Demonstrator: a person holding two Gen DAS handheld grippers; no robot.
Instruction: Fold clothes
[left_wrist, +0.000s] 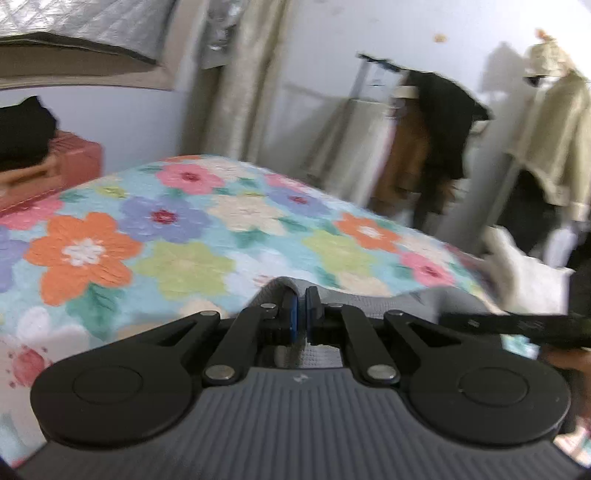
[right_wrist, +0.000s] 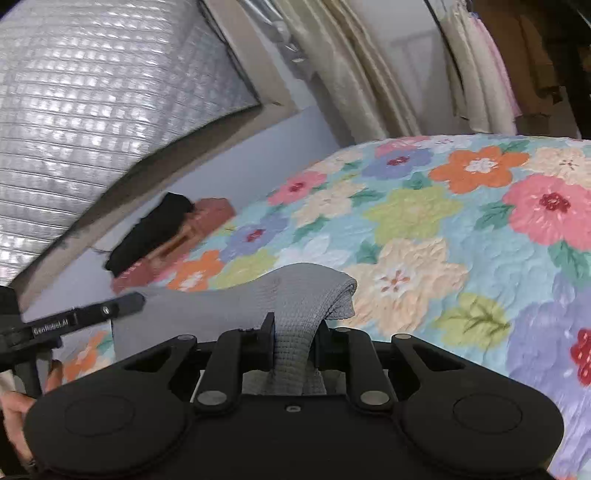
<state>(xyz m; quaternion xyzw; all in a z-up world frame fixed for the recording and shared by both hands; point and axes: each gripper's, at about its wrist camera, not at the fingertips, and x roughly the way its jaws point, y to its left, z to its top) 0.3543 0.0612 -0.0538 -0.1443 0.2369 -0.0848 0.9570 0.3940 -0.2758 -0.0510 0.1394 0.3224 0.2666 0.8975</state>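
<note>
Above the near edge of the floral bedspread (right_wrist: 424, 221), a grey waffle-knit garment (right_wrist: 295, 295) hangs pinched at two spots. The left gripper (left_wrist: 300, 314) is clamped nearly flat on a thin edge, while the right gripper (right_wrist: 293, 339) grips a thicker bunched fold. A black garment (right_wrist: 147, 232) lies on pink boxes (right_wrist: 207, 214) by the wall.

My black claws, the left gripper (left_wrist: 300, 314) with blue pads (left_wrist: 293, 317) and the right gripper (right_wrist: 295, 341), meet a grey waffle-textured garment (right_wrist: 295, 291). Beneath it spreads a pale blue quilt (right_wrist: 424, 221) patterned with orange, pink, lilac, lime and cream flowers. At the far left sits a salmon-pink box (left_wrist: 70, 162) under black cloth (left_wrist: 22, 129); beige curtains (right_wrist: 354, 74) hang beyond, with a silvery quilted sheet (right_wrist: 92, 110).
</note>
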